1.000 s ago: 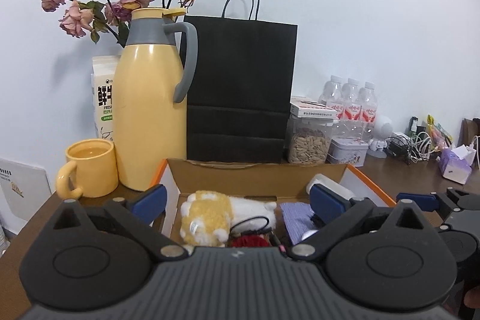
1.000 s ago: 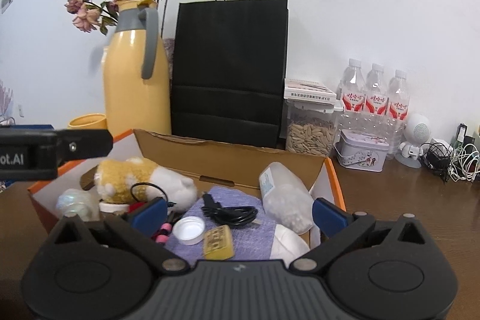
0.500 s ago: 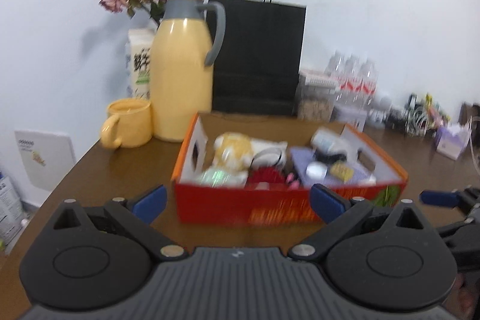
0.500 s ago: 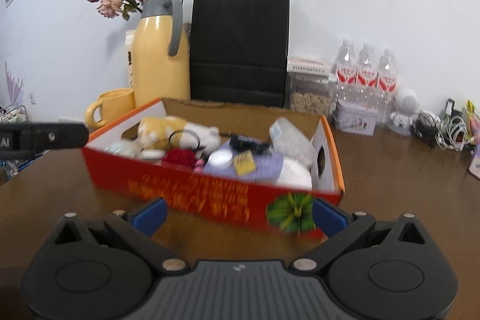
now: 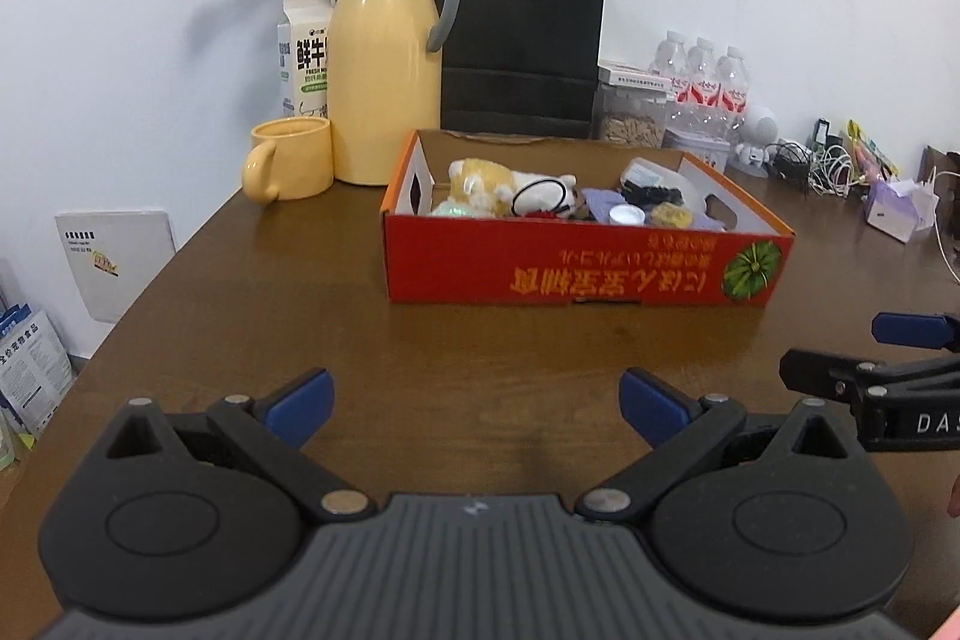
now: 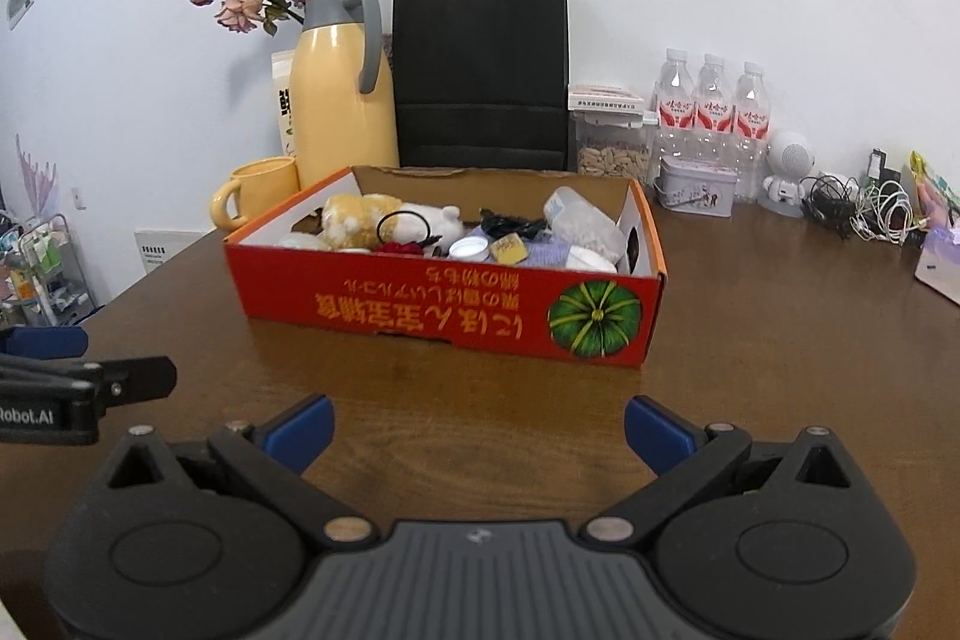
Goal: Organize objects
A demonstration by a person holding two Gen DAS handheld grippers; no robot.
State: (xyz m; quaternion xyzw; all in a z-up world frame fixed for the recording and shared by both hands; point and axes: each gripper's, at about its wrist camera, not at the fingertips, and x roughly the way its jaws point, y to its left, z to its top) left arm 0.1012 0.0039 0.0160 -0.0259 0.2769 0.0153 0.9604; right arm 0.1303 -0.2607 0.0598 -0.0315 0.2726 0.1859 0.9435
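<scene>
**Both grippers hovering empty before the loaded box**

Brown wooden table (image 5: 252, 316) is carrying a red cardboard box (image 5: 576, 268) against a white wall. Inside the box, a yellow-and-white plush toy (image 5: 486, 181), a black hair tie (image 5: 543, 196), a purple cloth (image 6: 540, 253), a white cap (image 6: 469, 248) and a clear plastic bottle (image 6: 585, 220) are lying together. Behind it, a yellow thermos (image 5: 387, 76), a yellow mug (image 5: 291, 160), a black paper bag (image 5: 522, 40) and water bottles (image 6: 711, 100) are standing along the wall.

Left gripper (image 5: 474, 403) is hovering low over bare table with its blue fingers (image 5: 300, 400) spread wide, holding nothing; the box is sitting ahead of them, well apart. Right gripper (image 6: 477, 427) is hanging likewise, fingers (image 6: 657, 433) wide and empty, with the box ahead of the tips, clear of both.
</scene>
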